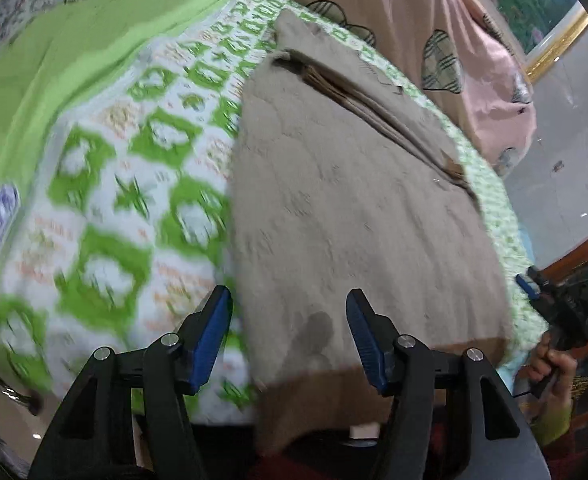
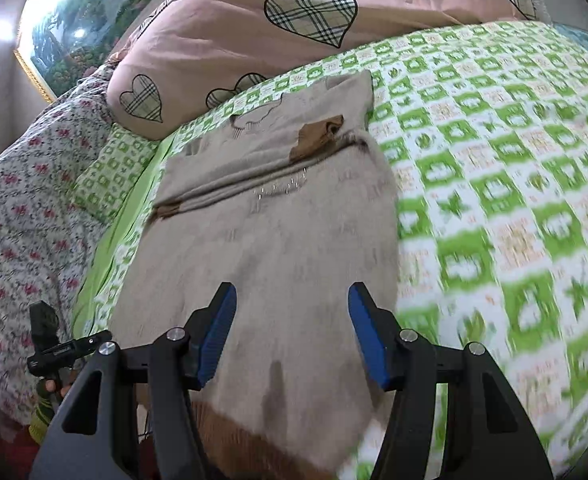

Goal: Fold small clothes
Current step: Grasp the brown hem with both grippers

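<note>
A small beige knit sweater point(image 1: 354, 200) with brown cuffs and hem lies flat on the green-and-white bedspread point(image 1: 113, 200), its sleeves folded across the upper part. My left gripper point(image 1: 289, 324) is open and empty, hovering over the sweater's near left hem edge. In the right wrist view the sweater point(image 2: 277, 232) fills the middle, brown cuff point(image 2: 318, 136) on top. My right gripper point(image 2: 291, 320) is open and empty above the sweater's lower part. The right gripper also shows in the left wrist view point(image 1: 534, 292) at the far right edge, and the left gripper shows in the right wrist view point(image 2: 53, 344) at lower left.
A pink quilt with plaid hearts point(image 2: 294, 20) lies behind the sweater. A floral pillow point(image 2: 25, 220) and a green patterned pillow point(image 2: 113, 172) sit to the left. A framed landscape picture point(image 2: 77, 20) hangs on the wall. The bed edge is close below the hem.
</note>
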The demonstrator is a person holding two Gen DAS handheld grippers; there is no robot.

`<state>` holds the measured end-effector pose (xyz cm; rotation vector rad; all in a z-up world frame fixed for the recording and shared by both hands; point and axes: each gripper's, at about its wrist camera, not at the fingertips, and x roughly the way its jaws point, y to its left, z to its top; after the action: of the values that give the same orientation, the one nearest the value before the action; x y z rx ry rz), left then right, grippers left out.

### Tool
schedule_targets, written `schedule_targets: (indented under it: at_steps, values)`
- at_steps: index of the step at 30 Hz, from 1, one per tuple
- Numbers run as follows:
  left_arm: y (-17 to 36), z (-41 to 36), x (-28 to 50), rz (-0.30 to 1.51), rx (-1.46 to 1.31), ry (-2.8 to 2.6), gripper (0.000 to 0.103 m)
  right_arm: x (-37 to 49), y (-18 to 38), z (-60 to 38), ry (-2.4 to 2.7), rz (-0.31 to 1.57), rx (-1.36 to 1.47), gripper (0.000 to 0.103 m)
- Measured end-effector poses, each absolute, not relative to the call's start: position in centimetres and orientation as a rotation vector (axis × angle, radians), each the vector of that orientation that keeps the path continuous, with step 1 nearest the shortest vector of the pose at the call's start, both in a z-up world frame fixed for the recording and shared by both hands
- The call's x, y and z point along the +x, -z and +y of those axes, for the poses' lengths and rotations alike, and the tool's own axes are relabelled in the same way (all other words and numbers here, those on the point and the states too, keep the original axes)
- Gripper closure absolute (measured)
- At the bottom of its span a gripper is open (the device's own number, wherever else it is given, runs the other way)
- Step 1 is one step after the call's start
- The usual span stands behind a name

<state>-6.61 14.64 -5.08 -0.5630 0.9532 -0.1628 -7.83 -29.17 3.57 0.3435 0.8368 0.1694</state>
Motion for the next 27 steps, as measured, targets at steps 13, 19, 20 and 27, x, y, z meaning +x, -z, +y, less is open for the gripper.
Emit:
schedule_targets:
  at_steps: [13,19,20,27]
  values:
    - [7.1,12.8,-9.7,0.972,-0.599,0.42,0.058,-15.5,1.4,-30.0,-0.324,0.963,0.415,0.044]
    - [7.2,11.5,-8.7,0.991,-0.534,0.449,0.087,-14.3,2.9,-27.6,-0.426,0.95,0.434,0.056]
    - [7.3,11.6,-8.6,0.998,-0.531,0.45,0.093,-13.8,3.2,-27.4,-0.428,0.961,0.437,0.081]
    - [6.5,12.7,-10.1,0.938,-0.528,0.446,0.098,-15.0,2.5,-28.9,-0.439,0.978,0.426,0.095]
